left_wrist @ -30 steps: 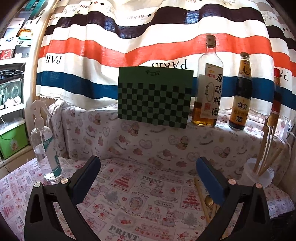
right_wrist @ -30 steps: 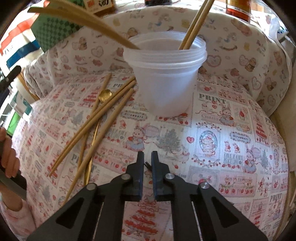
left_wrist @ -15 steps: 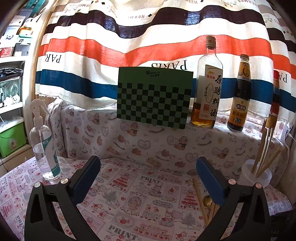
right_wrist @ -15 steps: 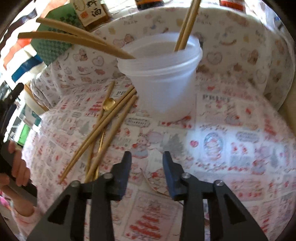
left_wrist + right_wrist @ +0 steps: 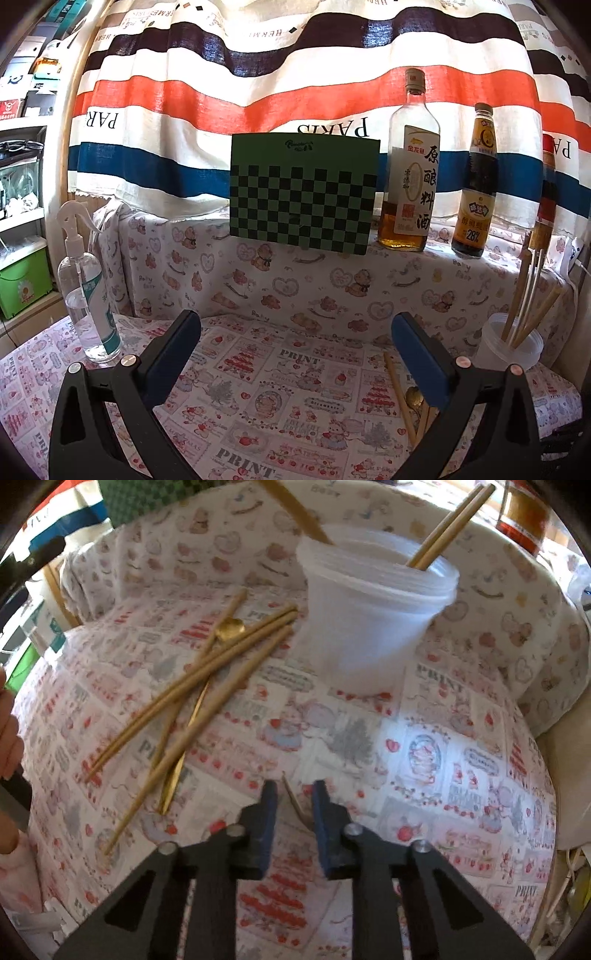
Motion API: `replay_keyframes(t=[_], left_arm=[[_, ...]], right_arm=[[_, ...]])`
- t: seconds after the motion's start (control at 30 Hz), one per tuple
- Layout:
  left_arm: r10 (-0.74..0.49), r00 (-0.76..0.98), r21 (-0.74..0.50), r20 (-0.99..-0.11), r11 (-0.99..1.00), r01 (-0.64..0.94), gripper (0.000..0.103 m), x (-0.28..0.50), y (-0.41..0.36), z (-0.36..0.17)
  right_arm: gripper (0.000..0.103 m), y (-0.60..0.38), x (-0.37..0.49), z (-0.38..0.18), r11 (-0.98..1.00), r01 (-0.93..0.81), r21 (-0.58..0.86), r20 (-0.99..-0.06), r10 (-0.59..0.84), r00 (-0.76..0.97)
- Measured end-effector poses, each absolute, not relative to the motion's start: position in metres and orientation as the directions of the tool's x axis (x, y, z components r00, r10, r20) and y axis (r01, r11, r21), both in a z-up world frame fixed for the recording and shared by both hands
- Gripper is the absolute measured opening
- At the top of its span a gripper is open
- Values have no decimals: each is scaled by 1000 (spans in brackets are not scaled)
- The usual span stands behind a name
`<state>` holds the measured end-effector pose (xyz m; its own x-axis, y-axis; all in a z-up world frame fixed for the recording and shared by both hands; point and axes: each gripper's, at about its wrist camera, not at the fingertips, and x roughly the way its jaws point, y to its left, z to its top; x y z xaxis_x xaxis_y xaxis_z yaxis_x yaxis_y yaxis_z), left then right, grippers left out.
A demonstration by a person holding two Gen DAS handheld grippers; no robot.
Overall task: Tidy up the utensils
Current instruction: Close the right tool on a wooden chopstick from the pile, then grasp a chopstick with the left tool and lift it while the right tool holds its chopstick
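A translucent plastic cup point(image 5: 369, 627) stands at the back right of the table with several chopsticks upright in it. Left of it lies a loose pile of wooden chopsticks point(image 5: 207, 686) with a gold spoon point(image 5: 229, 627) among them. My right gripper point(image 5: 295, 786) points down at the cloth in front of the cup. Its jaws are closing, and a thin golden utensil handle point(image 5: 293, 797) lies between them with a gap on each side. My left gripper point(image 5: 295, 321) is wide open and empty over the table, with the cup point(image 5: 506, 343) and chopsticks point(image 5: 397, 391) to its right.
A spray bottle point(image 5: 88, 295) stands at the left. On the cloth-covered ledge behind are a green checkerboard point(image 5: 303, 192), a cooking wine bottle point(image 5: 410, 184) and a dark sauce bottle point(image 5: 476, 184). A person's hand point(image 5: 9, 738) shows at the left edge.
The right gripper's jaws went from nearly shut to wide apart, then narrowed again around the thin golden handle on the cloth. It also rolled and shifted slightly. The left gripper stayed put.
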<state>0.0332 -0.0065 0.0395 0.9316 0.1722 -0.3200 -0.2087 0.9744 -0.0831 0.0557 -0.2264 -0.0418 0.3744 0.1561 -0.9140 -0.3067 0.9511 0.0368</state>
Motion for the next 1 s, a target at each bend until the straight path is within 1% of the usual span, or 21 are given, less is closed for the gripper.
replay_keyframes(t=[0.1, 0.27, 0.4, 0.47, 0.5, 0.57, 0.67, 0.77, 0.83, 0.87, 0.9, 0.93, 0.97, 1.0], left_arm=[[173, 932, -71, -320, 976, -206, 102, 34, -9, 39], [146, 925, -88, -350, 978, -188, 102, 39, -6, 36], [142, 925, -95, -352, 978, -186, 102, 40, -5, 35], [130, 925, -102, -356, 979, -177, 102, 40, -4, 35], [121, 925, -106, -360, 980, -169, 102, 40, -4, 35], [99, 923, -112, -373, 982, -151, 102, 42, -5, 34], [90, 915, -103, -394, 985, -141, 102, 45, -8, 31], [110, 877, -68, -468, 985, -160, 102, 53, -14, 28], [45, 858, -94, -512, 990, -108, 102, 58, -17, 24], [6, 844, -112, -536, 991, -78, 95, 62, -19, 21], [-28, 827, -130, -561, 990, -55, 82, 67, -21, 17], [-54, 810, -146, -584, 989, -40, 76, 72, -23, 13], [-86, 788, -168, -609, 986, -22, 63, 79, -26, 10], [-124, 765, -198, -632, 980, -5, 53, 86, -28, 7]], right_arm=[[2, -233, 58, -42, 959, -274, 70, -910, 174, 377], [2, -245, 64, -40, 962, -216, 166, -891, 240, 386], [2, -257, 65, -32, 966, -170, 195, -866, 251, 433], [2, -263, 61, -18, 947, -194, 254, -807, 319, 497], [2, -267, 57, -7, 933, -213, 291, -759, 360, 542], [2, -271, 48, 9, 920, -239, 309, -691, 390, 609], [2, -275, 32, 30, 915, -268, 301, -591, 399, 701], [2, -271, 18, 45, 938, -253, 236, -521, 342, 782], [2, -269, 14, 51, 940, -260, 220, -479, 336, 811], [2, -269, 13, 52, 937, -265, 227, -467, 344, 814], [2, -269, 12, 53, 935, -268, 234, -457, 349, 819], [2, -270, 11, 55, 934, -270, 234, -446, 350, 824], [2, -272, 10, 58, 935, -270, 230, -441, 348, 828], [2, -272, 9, 59, 937, -267, 227, -438, 343, 831]])
